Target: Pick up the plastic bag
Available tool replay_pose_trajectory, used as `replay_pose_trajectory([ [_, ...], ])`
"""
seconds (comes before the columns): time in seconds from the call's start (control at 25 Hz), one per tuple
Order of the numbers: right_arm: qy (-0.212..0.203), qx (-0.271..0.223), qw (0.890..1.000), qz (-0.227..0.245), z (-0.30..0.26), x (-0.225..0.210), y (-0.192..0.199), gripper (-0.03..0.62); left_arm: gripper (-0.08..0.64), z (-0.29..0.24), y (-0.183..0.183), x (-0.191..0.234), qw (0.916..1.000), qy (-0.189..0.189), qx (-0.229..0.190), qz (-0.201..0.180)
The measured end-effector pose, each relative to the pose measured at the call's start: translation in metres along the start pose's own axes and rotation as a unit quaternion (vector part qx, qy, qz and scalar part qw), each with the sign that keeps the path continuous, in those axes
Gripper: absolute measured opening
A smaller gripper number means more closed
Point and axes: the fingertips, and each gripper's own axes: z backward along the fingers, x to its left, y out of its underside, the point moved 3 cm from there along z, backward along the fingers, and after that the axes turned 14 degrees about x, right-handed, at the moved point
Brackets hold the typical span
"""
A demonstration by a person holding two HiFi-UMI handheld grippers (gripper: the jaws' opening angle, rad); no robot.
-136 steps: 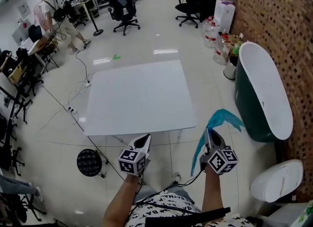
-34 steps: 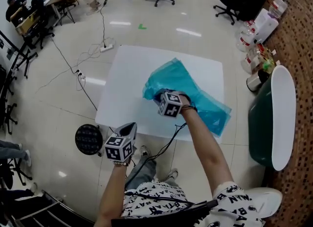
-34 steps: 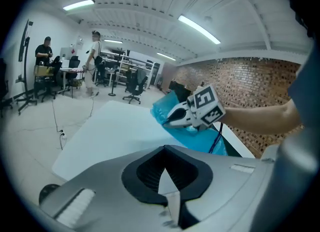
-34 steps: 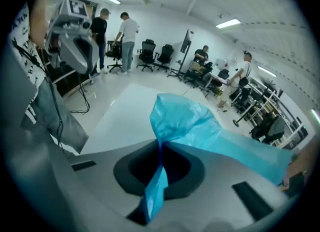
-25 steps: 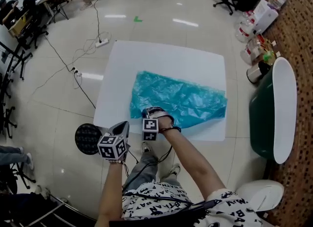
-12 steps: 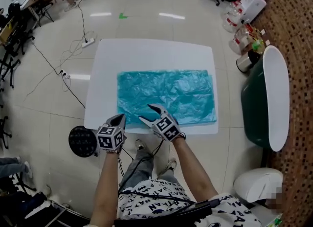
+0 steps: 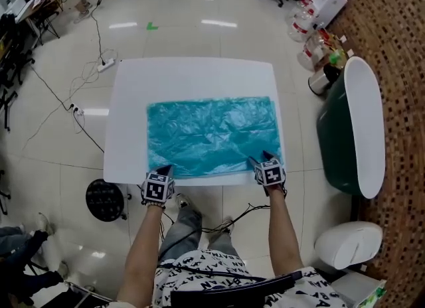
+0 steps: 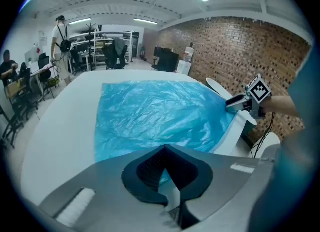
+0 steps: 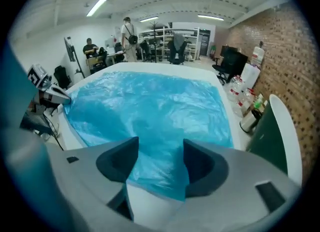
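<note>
The plastic bag [image 7: 212, 134] is thin, crinkled teal film with a faint sheen, lying on the table [image 7: 192, 77], whose white top is smooth and matt. Around the table the pale tiled floor [image 7: 60, 147] is glossy, mirroring lamps; to the table's right, a rough brick wall [image 7: 398, 48]

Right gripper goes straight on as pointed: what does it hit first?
Likely the near corner of the plastic bag, flat on the table; the just-opened jaws of the right gripper straddle it.
</note>
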Motion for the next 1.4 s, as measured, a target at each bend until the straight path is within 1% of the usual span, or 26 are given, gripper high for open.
replay_pose_trajectory([
  [0.08,-0.012,-0.008,0.999,-0.040,-0.001,0.000,0.006,0.296,0.000,-0.003,0.005,0.010,0.9999,-0.016,0.007,0.000],
  [0.12,-0.015,-0.013,0.999,-0.051,-0.001,0.005,0.006,0.296,0.000,-0.002,0.007,0.016,0.9997,-0.025,0.009,0.001],
  [0.2,-0.007,-0.020,0.998,-0.057,0.000,0.016,0.005,0.296,0.000,0.002,0.005,0.028,0.9991,-0.040,0.008,0.006],
  [0.24,-0.002,-0.024,0.998,-0.062,0.000,0.021,0.005,0.296,0.000,0.003,0.002,0.033,0.9990,-0.043,0.005,0.011],
  [0.32,0.000,-0.041,0.995,-0.090,-0.001,0.026,0.007,0.296,0.000,0.002,-0.001,0.043,0.9991,-0.040,0.001,0.016],
  [0.4,-0.016,-0.063,0.990,-0.123,-0.002,0.029,0.006,0.288,0.000,0.002,-0.002,0.049,0.9989,-0.045,0.002,0.014],
  [0.44,-0.025,-0.069,0.989,-0.130,-0.003,0.031,0.003,0.289,0.000,0.003,-0.002,0.053,0.9986,-0.051,0.004,0.015],
  [0.52,-0.031,-0.069,0.990,-0.120,-0.006,0.038,-0.007,0.289,0.000,0.005,0.001,0.063,0.9981,-0.055,0.004,0.026],
  [0.6,-0.025,-0.065,0.992,-0.103,-0.009,0.041,-0.015,0.288,0.000,0.005,0.003,0.069,0.9981,-0.048,0.003,0.039],
  [0.72,-0.033,-0.060,0.994,-0.085,-0.009,0.040,-0.017,0.290,0.000,0.005,0.004,0.067,0.9982,-0.048,0.003,0.035],
  [0.76,-0.042,-0.064,0.994,-0.079,-0.005,0.040,-0.018,0.290,0.000,0.008,0.003,0.065,0.9982,-0.049,-0.004,0.035],
  [0.84,-0.059,-0.098,0.991,-0.074,0.018,0.039,-0.026,0.291,0.000,0.026,-0.003,0.058,0.9968,-0.050,-0.042,0.046],
  [0.92,-0.080,-0.152,0.982,-0.085,0.053,0.038,-0.035,0.291,0.000,0.055,-0.011,0.048,0.9922,-0.055,-0.094,0.061],
  [1.04,-0.121,-0.211,0.965,-0.095,0.104,0.045,-0.033,0.290,0.000,0.102,-0.020,0.021,0.9803,-0.055,-0.171,0.083],
  [1.08,-0.134,-0.225,0.961,-0.091,0.120,0.051,-0.029,0.281,0.000,0.115,-0.021,0.007,0.9760,-0.051,-0.193,0.087],
  [1.12,-0.144,-0.239,0.957,-0.085,0.135,0.056,-0.024,0.222,0.000,0.128,-0.021,-0.008,0.9722,-0.047,-0.211,0.090],
  [1.2,-0.153,-0.263,0.950,-0.069,0.163,0.066,-0.014,0.051,0.000,0.148,-0.019,-0.039,0.9667,-0.043,-0.234,0.093],
  [1.24,-0.155,-0.271,0.948,-0.060,0.174,0.071,-0.009,0.011,0.000,0.155,-0.016,-0.054,0.9652,-0.042,-0.240,0.095],
  [1.32,-0.160,-0.281,0.945,-0.046,0.191,0.080,0.004,0.006,0.000,0.165,-0.004,-0.086,0.9634,-0.036,-0.246,0.100],
  [1.4,-0.163,-0.285,0.944,-0.046,0.203,0.086,0.022,0.005,0.000,0.168,0.009,-0.120,0.9631,-0.019,-0.250,0.098],
])
